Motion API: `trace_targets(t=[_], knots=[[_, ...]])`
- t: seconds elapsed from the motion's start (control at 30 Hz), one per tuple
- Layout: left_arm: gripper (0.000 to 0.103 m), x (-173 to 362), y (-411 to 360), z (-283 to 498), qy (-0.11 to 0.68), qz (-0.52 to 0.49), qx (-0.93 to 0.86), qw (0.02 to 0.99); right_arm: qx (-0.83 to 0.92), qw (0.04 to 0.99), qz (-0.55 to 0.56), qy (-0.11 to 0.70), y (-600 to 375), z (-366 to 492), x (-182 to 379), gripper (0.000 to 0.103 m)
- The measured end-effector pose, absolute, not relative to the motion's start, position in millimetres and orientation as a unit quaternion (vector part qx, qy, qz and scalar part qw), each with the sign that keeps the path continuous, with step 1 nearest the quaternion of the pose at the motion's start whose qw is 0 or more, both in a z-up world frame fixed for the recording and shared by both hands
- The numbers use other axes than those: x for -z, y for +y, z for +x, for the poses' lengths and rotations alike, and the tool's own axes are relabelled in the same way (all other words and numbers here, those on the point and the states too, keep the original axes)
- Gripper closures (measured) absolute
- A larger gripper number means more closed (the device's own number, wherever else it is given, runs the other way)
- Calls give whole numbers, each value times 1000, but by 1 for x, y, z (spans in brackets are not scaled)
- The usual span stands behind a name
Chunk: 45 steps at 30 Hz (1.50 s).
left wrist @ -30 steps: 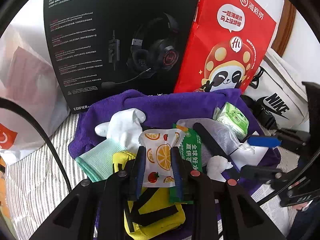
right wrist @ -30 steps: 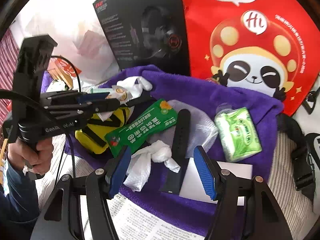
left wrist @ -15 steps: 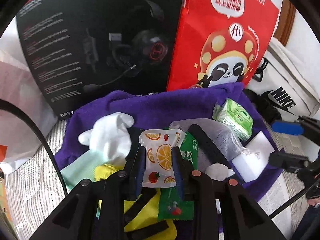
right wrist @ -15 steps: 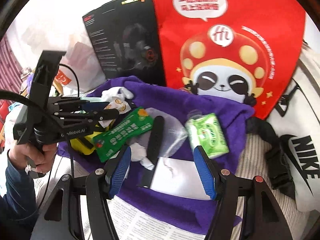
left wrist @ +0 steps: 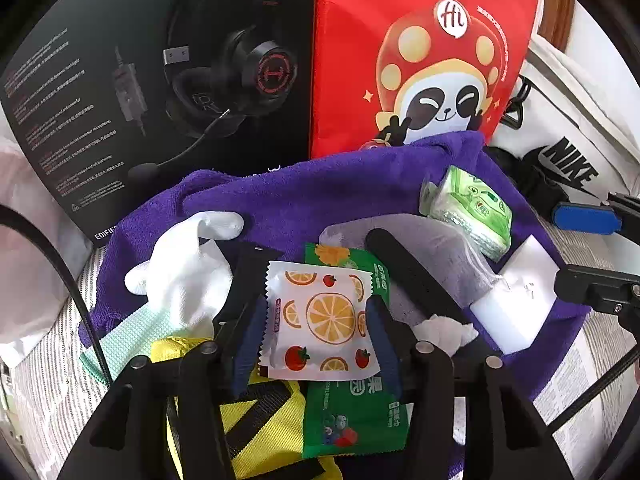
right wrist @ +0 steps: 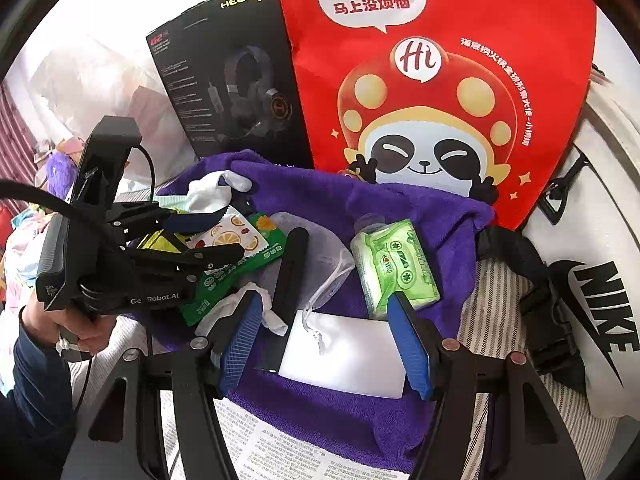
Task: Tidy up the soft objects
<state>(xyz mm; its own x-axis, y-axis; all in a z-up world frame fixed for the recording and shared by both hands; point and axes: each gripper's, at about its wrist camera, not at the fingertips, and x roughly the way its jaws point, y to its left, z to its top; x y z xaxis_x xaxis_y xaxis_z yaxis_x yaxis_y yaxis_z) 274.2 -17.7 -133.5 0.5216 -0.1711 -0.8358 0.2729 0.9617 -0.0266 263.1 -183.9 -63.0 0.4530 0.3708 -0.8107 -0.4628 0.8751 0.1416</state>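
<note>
My left gripper (left wrist: 316, 340) is shut on a white packet printed with orange slices (left wrist: 324, 320) and holds it above a purple towel (left wrist: 320, 196). The packet also shows in the right wrist view (right wrist: 228, 236). My right gripper (right wrist: 326, 344) is open and empty, its blue pads (right wrist: 408, 344) on either side of a white sponge block (right wrist: 348, 356). On the towel lie a green tissue pack (right wrist: 396, 268), a green snack packet (left wrist: 356, 416), a white sock (left wrist: 188, 264), a black strap (right wrist: 290, 268), a yellow pouch (left wrist: 264, 428) and a crumpled white tissue (left wrist: 444, 330).
A black headset box (left wrist: 160, 80) and a red panda bag (left wrist: 424, 60) stand behind the towel. A white Nike bag (right wrist: 600, 320) lies at the right. A newspaper (right wrist: 280, 448) lies in front, on a striped sheet (left wrist: 52, 380).
My left gripper has moved forward and up with the orange packet in it. My right gripper has moved right, from over the tissue and strap to over the white block.
</note>
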Motion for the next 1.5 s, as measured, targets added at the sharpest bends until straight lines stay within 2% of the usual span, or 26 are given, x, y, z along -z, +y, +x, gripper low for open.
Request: trace_targets(t=[0.07,0.13,0.2,0.4,0.47,0.57,0.67,0.77,0.87,1.5], knots=[[47,133,-20,274,475,59,128,869,-245,851,-52,461,-184,263,62,39],[38,130,-21,273,475,57,132,868,-245,852,-52,460,-184,262,61,38],[33,126,-20,271,475,57,129,869,-245,853,-50,458,-184,261,59,38],[27,106,-12,261,468,61,111,875,-248,853,-36,457,-186,258,50,38],[27,98,-11,255,462,66,104,878,-241,854,-38,459,-186,256,47,34],[16,87,-10,249,457,75,86,882,-225,858,-32,461,-188,254,42,25],[16,80,-8,238,455,60,74,886,-218,860,-26,461,-186,250,37,14],[6,76,-3,225,468,48,69,880,-200,868,-50,452,-179,239,30,8],[6,68,2,205,477,50,57,876,-189,876,-73,438,-172,229,24,2],[5,23,7,87,427,5,6,904,-120,890,-24,439,-188,105,-4,1]])
